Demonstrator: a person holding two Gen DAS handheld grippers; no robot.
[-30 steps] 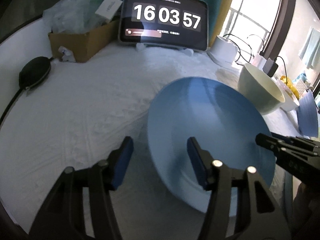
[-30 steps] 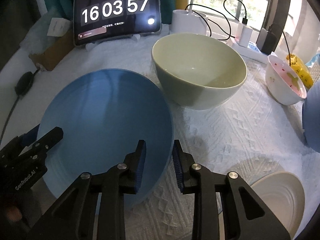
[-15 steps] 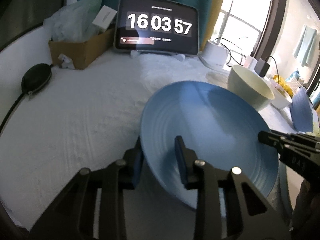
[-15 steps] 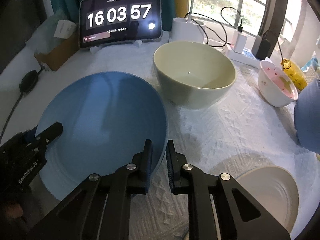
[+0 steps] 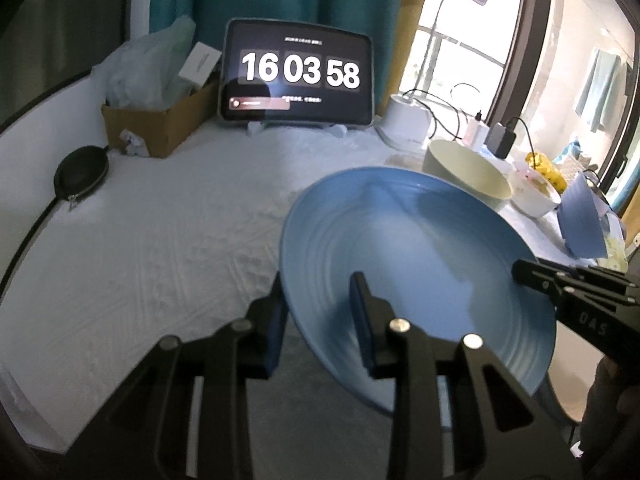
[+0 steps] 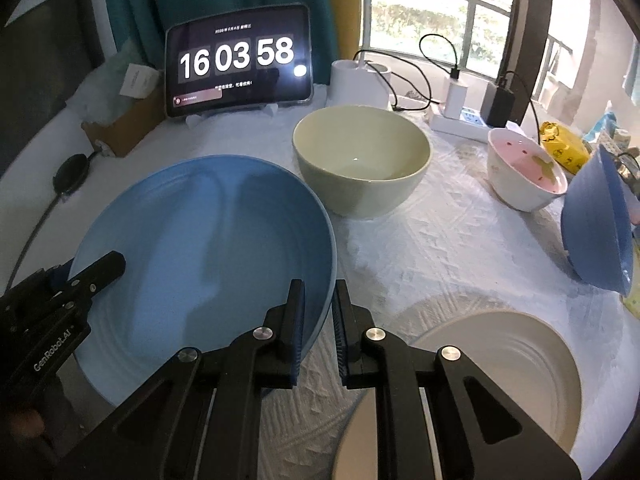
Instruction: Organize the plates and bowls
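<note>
Blue plate (image 5: pixel 420 264) lifted — jaws closed (both rims).

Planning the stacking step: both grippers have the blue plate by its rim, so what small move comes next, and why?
Probably carry the blue plate, pinched by left gripper and right gripper, sideways toward the white plate, since it lies bare nearby.

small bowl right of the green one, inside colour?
Pink inside, with small dark specks; the small bowl shows best in the right wrist view.

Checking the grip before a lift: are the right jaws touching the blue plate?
Touching. The right wrist view shows the right gripper closed on the blue plate's rim.
</note>
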